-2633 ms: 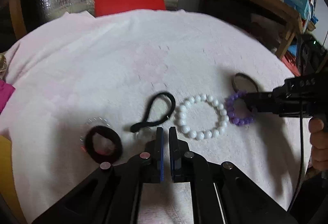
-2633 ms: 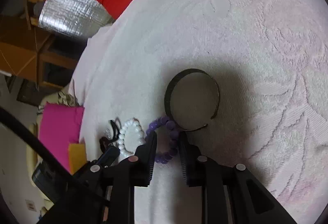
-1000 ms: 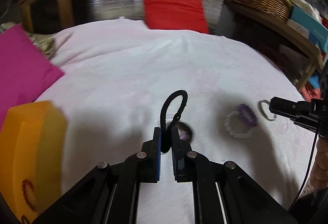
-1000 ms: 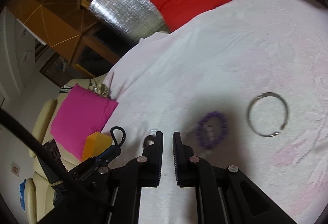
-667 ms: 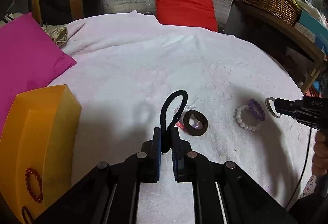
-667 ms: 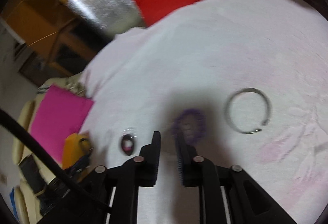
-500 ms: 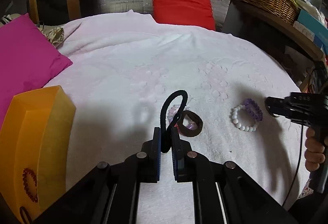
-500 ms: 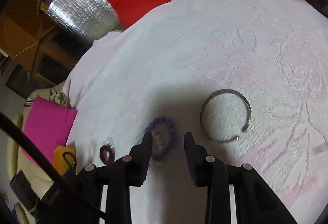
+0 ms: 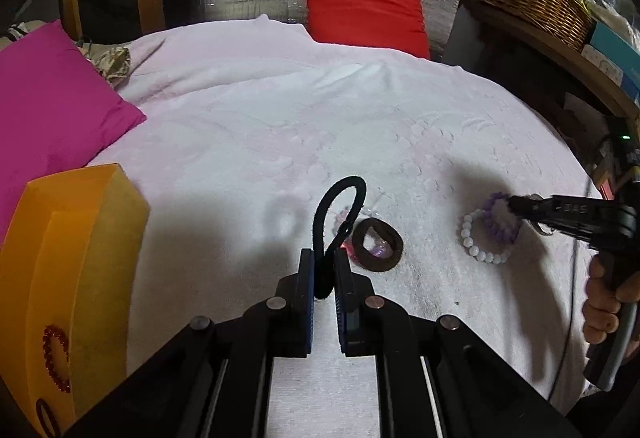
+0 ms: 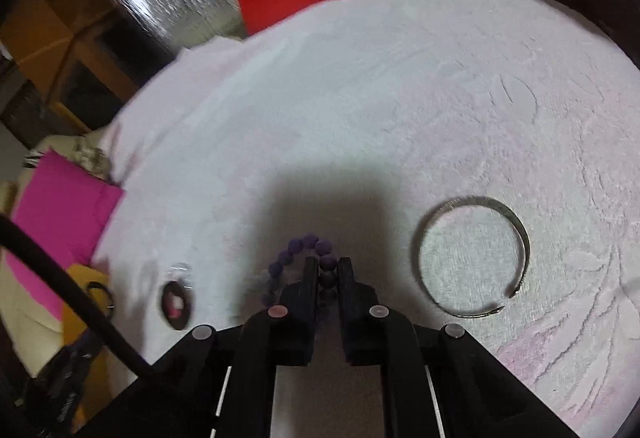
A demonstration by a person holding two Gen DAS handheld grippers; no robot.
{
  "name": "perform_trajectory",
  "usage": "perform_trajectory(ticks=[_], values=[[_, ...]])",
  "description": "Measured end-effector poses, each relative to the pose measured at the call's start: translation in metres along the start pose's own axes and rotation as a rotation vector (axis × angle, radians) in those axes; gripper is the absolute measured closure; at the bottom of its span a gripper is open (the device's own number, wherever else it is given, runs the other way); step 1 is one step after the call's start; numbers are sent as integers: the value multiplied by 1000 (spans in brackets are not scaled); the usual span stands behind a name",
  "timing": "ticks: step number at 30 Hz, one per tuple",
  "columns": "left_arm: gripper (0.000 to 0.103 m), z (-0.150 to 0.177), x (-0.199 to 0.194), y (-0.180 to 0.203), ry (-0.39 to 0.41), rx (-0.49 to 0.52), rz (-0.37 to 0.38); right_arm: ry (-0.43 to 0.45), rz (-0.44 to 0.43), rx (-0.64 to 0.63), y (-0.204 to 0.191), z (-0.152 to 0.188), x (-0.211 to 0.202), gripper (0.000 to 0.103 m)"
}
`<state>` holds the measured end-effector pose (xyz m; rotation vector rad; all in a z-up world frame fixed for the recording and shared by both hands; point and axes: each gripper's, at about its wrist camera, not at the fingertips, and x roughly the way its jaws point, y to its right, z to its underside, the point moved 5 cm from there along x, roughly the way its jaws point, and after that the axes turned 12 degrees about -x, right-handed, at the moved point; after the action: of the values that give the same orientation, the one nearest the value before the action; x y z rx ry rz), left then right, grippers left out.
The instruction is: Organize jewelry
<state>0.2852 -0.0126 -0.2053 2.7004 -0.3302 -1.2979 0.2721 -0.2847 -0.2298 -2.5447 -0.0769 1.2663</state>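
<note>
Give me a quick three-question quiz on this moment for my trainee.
1. True or false: the left gripper is shut on the black hair tie.
2. What does the right gripper pinch? A) metal bangle B) purple bead bracelet C) white bead bracelet
3. Fill in: the red bead bracelet lies inside the ____ box.

Key: 1 true. 2 B. 3 orange.

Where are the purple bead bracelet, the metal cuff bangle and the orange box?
purple bead bracelet point(image 10: 295, 246): right wrist view, beads at its top arc
metal cuff bangle point(image 10: 476, 202): right wrist view, upper band
orange box point(image 9: 86, 238): left wrist view, near side wall
</note>
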Motion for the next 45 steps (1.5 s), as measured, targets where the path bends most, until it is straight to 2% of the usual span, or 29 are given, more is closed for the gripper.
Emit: perform_trajectory(ticks=[7,12,16,22,26,30,35,41,44,45], values=[[94,-7,-16,-19,43,-62,-22,114,-74,-5,-12,-8,-38,93],[94,-8,-41,-30,94,-91,-16,174,-139,-29,-36,-11,-60,93],[94,-7,-63,-40,143,-120,-12,197,-212,-60,-76,-7,-72,93],[93,-7,-106,-71,263,-206,-66,190,-336,-162,-158,0,-72,93],[93,-2,-130,-110,323,-280,-164,169,-415,-222,-220,12,-64,93],[93,7,-135,-162,325,-363,-304,123,-472,-279,-278,24,-47,93],[93,16,-130,-210,294,-422,-413,90,-534,-328,-341,35,-28,93],[93,26,-114,-240,215,-481,-438,49,-528,-359,-385,40,6,93],[79,26,-110,-248,202,-511,-457,18,-515,-363,-398,41,25,89],[68,26,-111,-250,201,-520,-459,5,-517,-357,-400,42,31,89]])
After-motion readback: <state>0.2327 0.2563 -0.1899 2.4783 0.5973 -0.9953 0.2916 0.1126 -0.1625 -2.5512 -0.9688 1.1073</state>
